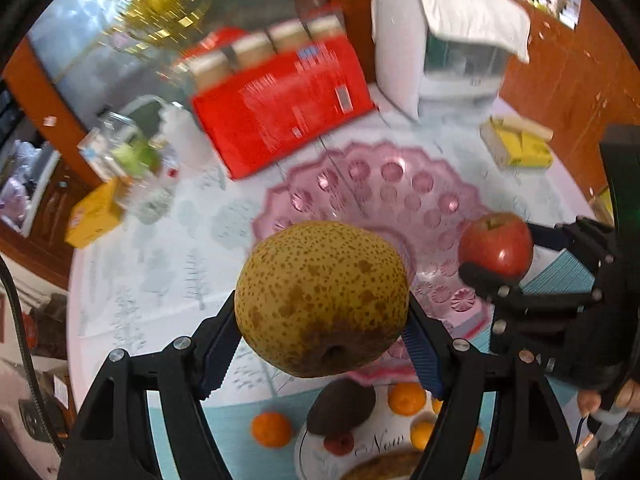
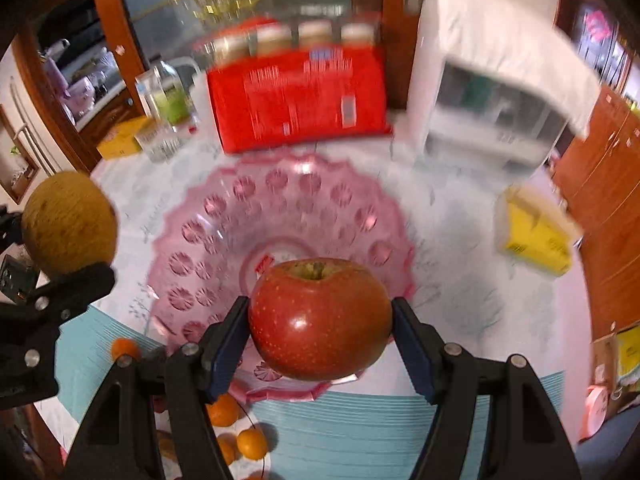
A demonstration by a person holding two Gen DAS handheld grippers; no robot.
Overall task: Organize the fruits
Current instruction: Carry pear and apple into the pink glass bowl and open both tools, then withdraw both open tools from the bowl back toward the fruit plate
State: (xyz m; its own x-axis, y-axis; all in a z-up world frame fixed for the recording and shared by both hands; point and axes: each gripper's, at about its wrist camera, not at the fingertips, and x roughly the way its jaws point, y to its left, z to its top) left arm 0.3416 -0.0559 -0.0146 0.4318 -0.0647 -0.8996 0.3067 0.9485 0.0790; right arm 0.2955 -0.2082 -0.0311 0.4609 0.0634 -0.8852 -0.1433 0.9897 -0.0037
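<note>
Left gripper (image 1: 322,332), jaws clamped on a speckled brown pear (image 1: 322,298), carries it above the near rim of the pink glass bowl (image 1: 384,184). Right gripper (image 2: 320,334), jaws clamped on a red apple (image 2: 320,318), holds it over the same bowl's near side, stem end up. Below, small oranges (image 1: 271,429) and a dark avocado (image 1: 342,406) lie on the table near a white plate (image 1: 384,446). Behind the bowl stands a red carton (image 1: 280,108).
</note>
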